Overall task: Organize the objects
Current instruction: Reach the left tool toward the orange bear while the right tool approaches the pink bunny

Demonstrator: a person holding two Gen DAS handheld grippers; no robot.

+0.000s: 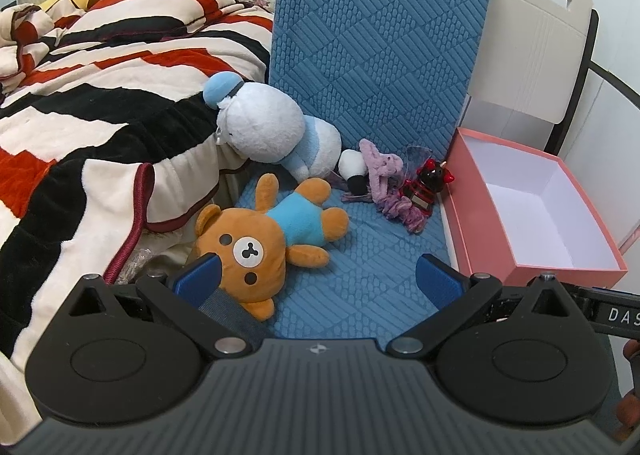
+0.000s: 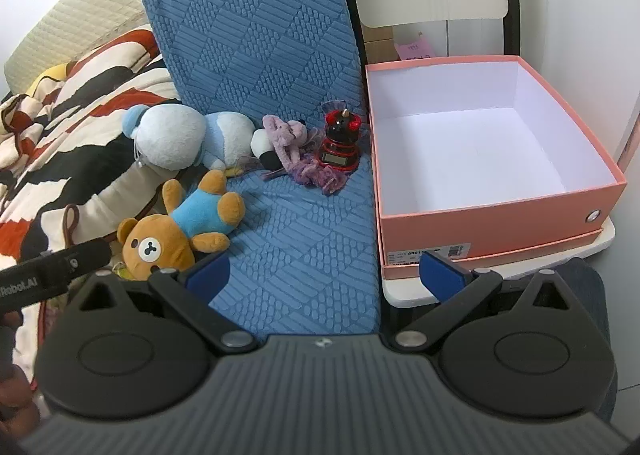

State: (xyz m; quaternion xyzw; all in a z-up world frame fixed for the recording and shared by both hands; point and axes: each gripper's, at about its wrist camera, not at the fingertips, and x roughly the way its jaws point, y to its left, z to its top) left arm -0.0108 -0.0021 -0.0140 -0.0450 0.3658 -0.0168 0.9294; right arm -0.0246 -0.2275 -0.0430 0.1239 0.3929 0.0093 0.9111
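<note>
With both the left gripper (image 1: 318,269) and the right gripper (image 2: 324,269) spread wide and holding nothing, the sorting looks barely begun: the pink box (image 2: 480,231) stands empty on a white chair seat just beside the blue cushion (image 2: 304,223), where all the toys lie. The brown bear (image 1: 256,239) in its blue shirt is on its back nearest the left gripper, one pad just over its head; I'd take it round the soft belly rather than a limb, so it doesn't flop on the way over the box wall. Further back sit a white-and-blue plush (image 1: 272,131), a purple plush (image 1: 384,171) and a red-and-black figure (image 1: 426,185), crowded together, so those need picking one at a time. "DAS" shows on the other gripper's body at the frame edge; the box label's digits are too small to read.
</note>
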